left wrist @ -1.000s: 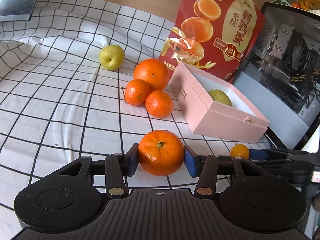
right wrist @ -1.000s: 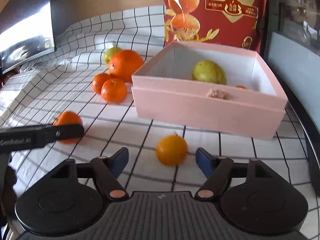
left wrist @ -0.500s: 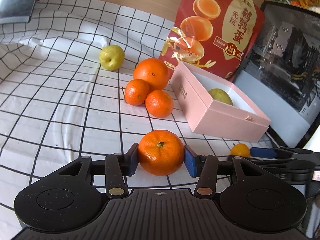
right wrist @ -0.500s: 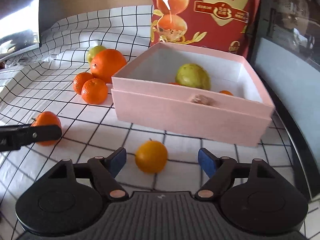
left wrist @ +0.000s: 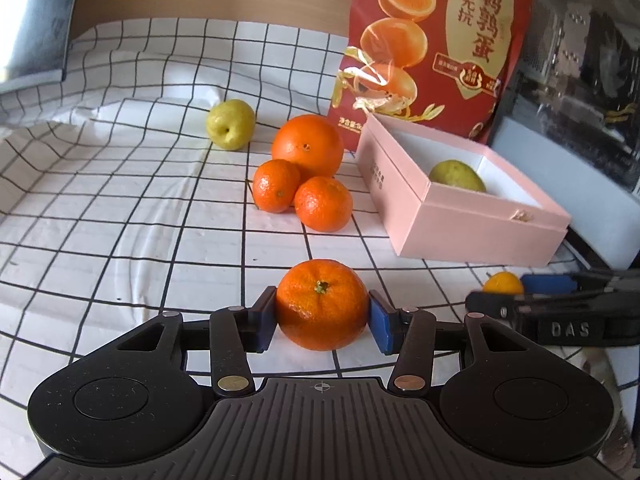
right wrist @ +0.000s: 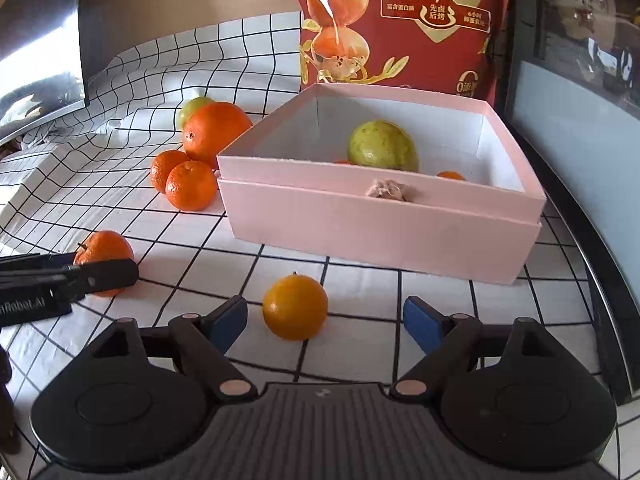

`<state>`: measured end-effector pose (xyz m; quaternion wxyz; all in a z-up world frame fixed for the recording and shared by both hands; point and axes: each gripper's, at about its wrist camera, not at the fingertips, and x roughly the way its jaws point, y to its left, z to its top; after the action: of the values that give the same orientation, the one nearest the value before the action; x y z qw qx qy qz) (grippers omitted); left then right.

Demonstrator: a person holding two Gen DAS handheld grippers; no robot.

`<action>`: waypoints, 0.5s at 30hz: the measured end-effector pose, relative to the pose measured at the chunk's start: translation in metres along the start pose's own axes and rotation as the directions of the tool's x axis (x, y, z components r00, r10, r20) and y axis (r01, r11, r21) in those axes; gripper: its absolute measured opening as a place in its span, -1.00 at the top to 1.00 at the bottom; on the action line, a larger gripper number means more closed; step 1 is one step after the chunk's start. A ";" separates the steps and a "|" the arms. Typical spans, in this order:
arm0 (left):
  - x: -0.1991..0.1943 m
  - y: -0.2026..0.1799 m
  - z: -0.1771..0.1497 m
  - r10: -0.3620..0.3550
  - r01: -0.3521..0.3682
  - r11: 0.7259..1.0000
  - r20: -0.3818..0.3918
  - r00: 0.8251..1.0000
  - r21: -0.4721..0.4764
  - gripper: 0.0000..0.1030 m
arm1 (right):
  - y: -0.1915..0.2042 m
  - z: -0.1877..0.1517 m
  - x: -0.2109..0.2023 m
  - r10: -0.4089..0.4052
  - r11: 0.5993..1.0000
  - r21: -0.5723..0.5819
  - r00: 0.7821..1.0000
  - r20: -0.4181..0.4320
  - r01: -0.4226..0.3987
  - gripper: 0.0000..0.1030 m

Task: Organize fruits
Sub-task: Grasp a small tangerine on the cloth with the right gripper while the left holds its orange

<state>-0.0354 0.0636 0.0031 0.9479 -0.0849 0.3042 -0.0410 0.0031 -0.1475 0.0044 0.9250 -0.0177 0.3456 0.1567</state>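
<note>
My left gripper (left wrist: 322,314) is shut on a mandarin (left wrist: 322,304), its blue pads pressing both sides just above the checked cloth. In the right wrist view that same mandarin (right wrist: 104,254) shows behind the left fingers (right wrist: 100,274). My right gripper (right wrist: 325,314) stands open around a small yellow-orange fruit (right wrist: 295,306) that rests on the cloth nearer the left pad, touching neither. Straight ahead is the pink box (right wrist: 380,236), which holds a green fruit (right wrist: 382,146) and small orange fruits (right wrist: 450,176) half hidden by its wall.
One large orange (left wrist: 307,146), two mandarins (left wrist: 276,186) and a yellow-green apple (left wrist: 231,124) lie left of the box. A red snack bag (left wrist: 432,40) stands behind it. A dark case (left wrist: 580,60) borders the right side, and the cloth rises in folds at the far left.
The left gripper has shifted and rolled slightly, still holding the mandarin. The right jaws stand a little wider, and the small fruit now lies nearer the left finger.
</note>
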 end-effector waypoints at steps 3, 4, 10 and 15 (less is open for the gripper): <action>0.000 -0.003 -0.001 0.009 -0.009 1.000 -0.002 1.000 0.017 -0.02 | 0.003 0.002 0.001 -0.017 1.000 -0.008 1.000 0.017 0.017 -0.22; 0.000 -0.003 -0.001 0.010 -0.010 1.000 -0.003 1.000 0.018 -0.02 | 0.004 0.002 0.002 -0.016 1.000 -0.014 1.000 0.020 0.016 -0.08; 0.000 0.000 -0.001 -0.006 0.006 1.000 -0.003 1.000 0.003 -0.02 | 0.013 0.003 -0.002 0.016 0.998 -0.057 1.000 0.013 -0.015 0.37; 0.000 0.002 -0.001 -0.019 0.019 1.000 -0.002 1.000 -0.006 -0.02 | 0.006 0.002 -0.019 0.021 0.998 -0.068 1.000 0.019 -0.019 0.38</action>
<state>-0.0358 0.0653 0.0018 0.9469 -0.0905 0.3045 -0.0490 -0.0110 -0.1468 0.0190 0.9257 -0.0439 0.3309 0.1777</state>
